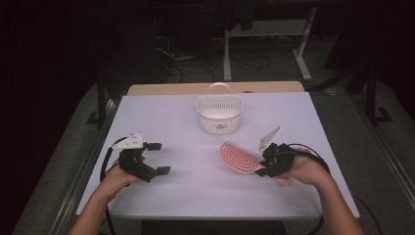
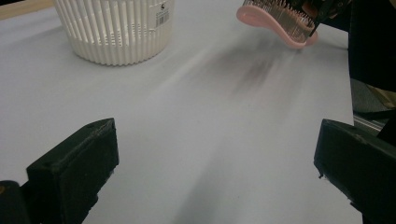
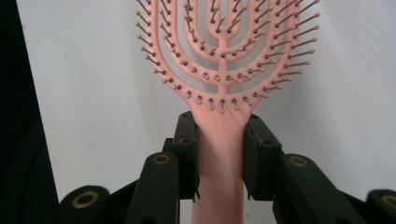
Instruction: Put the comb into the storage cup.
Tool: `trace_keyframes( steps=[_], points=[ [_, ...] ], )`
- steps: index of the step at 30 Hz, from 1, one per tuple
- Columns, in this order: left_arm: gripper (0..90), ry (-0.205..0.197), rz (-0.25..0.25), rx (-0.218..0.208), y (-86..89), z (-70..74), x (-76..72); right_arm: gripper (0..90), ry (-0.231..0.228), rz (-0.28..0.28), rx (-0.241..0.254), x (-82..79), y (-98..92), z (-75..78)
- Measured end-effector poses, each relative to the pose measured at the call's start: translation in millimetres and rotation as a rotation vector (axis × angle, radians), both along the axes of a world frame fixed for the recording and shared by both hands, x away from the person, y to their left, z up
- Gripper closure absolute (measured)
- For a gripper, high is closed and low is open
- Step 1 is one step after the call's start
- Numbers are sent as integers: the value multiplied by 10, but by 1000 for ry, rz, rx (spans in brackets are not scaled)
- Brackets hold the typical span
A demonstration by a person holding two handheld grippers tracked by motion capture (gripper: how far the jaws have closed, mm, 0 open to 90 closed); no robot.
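Two grippers over a white table (image 1: 195,196). Right gripper (image 1: 266,164) sits at approx 4 o'clock of the table, jaws clamped on the handle of a pink hairbrush (image 1: 238,157). Right gripper view: black pads squeeze the brush handle (image 3: 220,154) from both sides, bristles facing the camera, oval head fanning upward past the top edge. In the high view the brush head points toward 10 o'clock from the gripper, bristle side up, w/ the head lying low over the tabletop; can't tell if it touches. Left gripper view has the brush (image 2: 275,21) at 1 o'clock, tilted, shadow beneath it on the table.

Left gripper (image 1: 154,159) at approx 8 o'clock of the table, jaws wide apart, nothing betw. them, just bare tabletop in its own view.

White slatted basket (image 1: 219,113) w/ upright handle stands at 12 o'clock, near the far edge, well apart from both grippers. From the brush it lies toward 11 o'clock.
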State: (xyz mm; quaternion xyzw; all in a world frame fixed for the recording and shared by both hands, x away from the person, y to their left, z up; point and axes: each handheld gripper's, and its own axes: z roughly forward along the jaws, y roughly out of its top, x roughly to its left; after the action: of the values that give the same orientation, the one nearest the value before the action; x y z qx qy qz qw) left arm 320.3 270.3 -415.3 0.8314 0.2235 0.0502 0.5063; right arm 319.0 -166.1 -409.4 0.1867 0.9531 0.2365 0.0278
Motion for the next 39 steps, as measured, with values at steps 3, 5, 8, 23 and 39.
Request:
trace_keyframes(
  steps=[3,5,8,23,39],
  points=[
    [0,0,0,-1,1,2,-1,685,-12,-16,32,13,-26,25],
    [0,0,0,-1,-1,2,-2,684,-28,-30,50,22,-44,39],
    [0,0,-1,0,-4,0,-3,685,-39,-41,83,33,-72,51],
    [0,0,0,1,-9,-3,-1,684,-66,-119,282,111,-194,69],
    [0,3,8,-8,-28,12,-1,684,-165,-192,420,136,-203,93]
  ],
)
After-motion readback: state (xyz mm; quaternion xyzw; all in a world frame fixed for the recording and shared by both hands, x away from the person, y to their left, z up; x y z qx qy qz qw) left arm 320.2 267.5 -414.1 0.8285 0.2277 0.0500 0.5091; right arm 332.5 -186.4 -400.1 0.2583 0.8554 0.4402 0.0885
